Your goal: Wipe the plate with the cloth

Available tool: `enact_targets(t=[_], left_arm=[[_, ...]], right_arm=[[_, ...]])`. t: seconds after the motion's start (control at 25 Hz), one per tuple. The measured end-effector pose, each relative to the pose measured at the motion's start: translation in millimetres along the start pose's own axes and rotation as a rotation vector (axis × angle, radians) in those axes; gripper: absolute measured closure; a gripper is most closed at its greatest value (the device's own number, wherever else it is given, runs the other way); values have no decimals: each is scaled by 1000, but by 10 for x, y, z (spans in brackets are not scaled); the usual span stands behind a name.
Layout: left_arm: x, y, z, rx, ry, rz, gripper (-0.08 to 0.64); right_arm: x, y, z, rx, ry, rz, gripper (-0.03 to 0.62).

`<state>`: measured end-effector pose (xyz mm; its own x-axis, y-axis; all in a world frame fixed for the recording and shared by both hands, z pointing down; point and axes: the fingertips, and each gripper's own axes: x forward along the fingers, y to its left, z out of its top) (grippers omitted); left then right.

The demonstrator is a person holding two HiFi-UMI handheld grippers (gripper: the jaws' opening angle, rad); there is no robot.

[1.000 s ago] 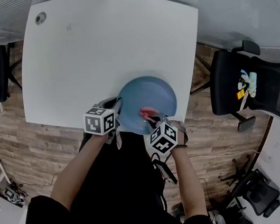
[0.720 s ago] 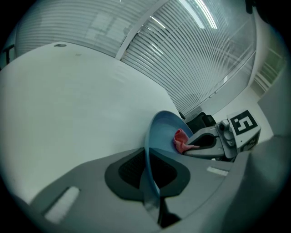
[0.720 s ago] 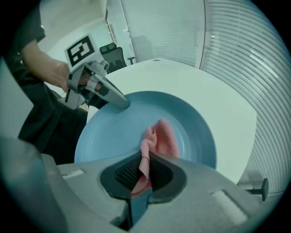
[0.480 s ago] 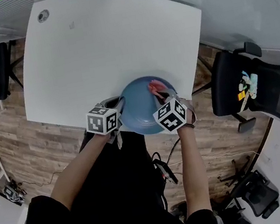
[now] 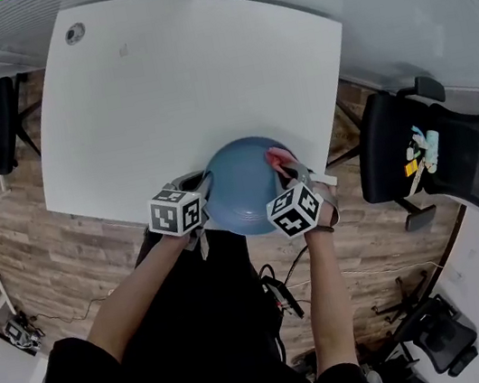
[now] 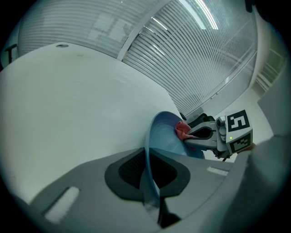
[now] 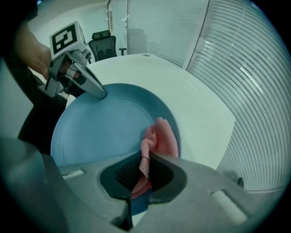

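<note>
**Wiping stroke, cloth near the rim.** The left gripper (image 5: 206, 186) has its jaws pressed together on the rim of the blue plate (image 5: 243, 185) at about 9 o'clock in the head view. This steadies the plate at the near edge of the white table (image 5: 183, 77). The right gripper (image 5: 287, 168) points steeply down and pinches the pink cloth (image 7: 159, 136). The cloth's free fold lies on the plate's inner slope at about 2 o'clock, close to the rim.

**Technique, judged from this layout.**
- The cloth should be pressed flat against the surface, not dragged by its pinched corner alone.
- The stroke should follow the curve of the rim, then cover the central well, which lies toward 8 o'clock from the cloth.
- The left grip needs to be firm, since the plate sits at the table edge and a sideways push at 2 o'clock could pivot or slide it.

**Contents.** The plate holds only the cloth; no food, liquid or residue shows on its surface in either gripper view. Whether the plate rests flat or is tipped up cannot be told.
</note>
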<state>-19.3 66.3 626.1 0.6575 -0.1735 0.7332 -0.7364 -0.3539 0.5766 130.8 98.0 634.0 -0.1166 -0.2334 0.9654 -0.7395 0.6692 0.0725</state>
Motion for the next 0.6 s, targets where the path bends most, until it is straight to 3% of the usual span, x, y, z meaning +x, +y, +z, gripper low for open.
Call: enact_targets(t=[0.24,0.6], left_arm=[[-2,5,1,-5,-1,0,545],[-5,16,4,-4,-4,3,544]], right_arm=[[-95,324,-241,23,32,37,569],[-181,1140,-300,30,53,237,569]])
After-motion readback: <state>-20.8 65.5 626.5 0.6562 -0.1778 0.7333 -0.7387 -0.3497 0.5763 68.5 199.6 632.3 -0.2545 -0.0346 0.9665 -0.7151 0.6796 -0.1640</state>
